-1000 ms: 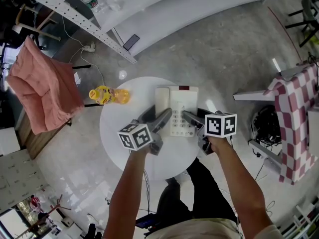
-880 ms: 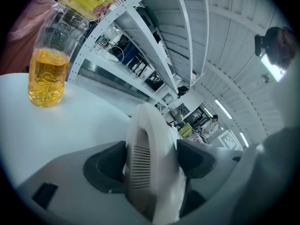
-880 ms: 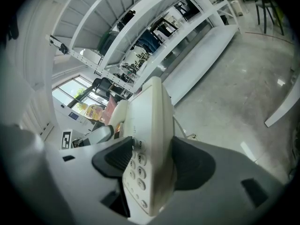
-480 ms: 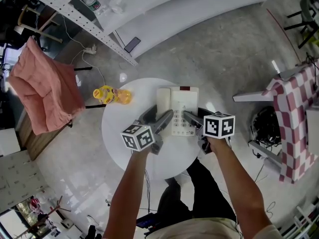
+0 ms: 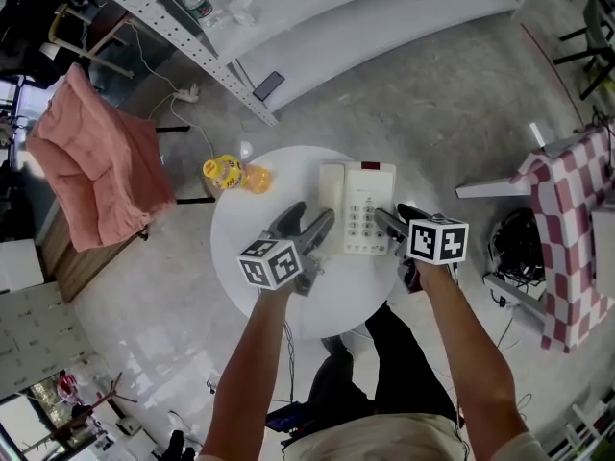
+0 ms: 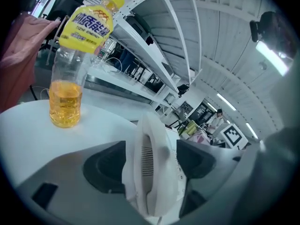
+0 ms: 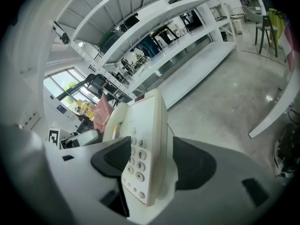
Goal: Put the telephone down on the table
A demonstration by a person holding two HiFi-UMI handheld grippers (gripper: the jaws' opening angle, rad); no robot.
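The cream telephone [image 5: 363, 200] lies flat on the round white table [image 5: 259, 224], handset along its left side. My left gripper [image 5: 315, 211] sits at the phone's near left edge. In the left gripper view the handset end [image 6: 154, 139] stands in the gap of the left gripper [image 6: 150, 161], with the pads close on both sides but not squeezing. My right gripper [image 5: 394, 215] is at the phone's near right edge. Its jaws have just been opening, and the keypad side [image 7: 145, 135] lies loose between them in the right gripper [image 7: 150, 161] view.
A bottle of orange drink [image 5: 231, 174] [image 6: 70, 78] stands at the table's far left rim. A pink cloth [image 5: 91, 166] hangs over a chair at the left, white shelving [image 5: 384, 17] runs behind, and a red-checked cloth [image 5: 572, 219] hangs at the right.
My left gripper has drawn back a little from the phone's left edge. The phone keeps its place on the table, and the right gripper stays beside it.
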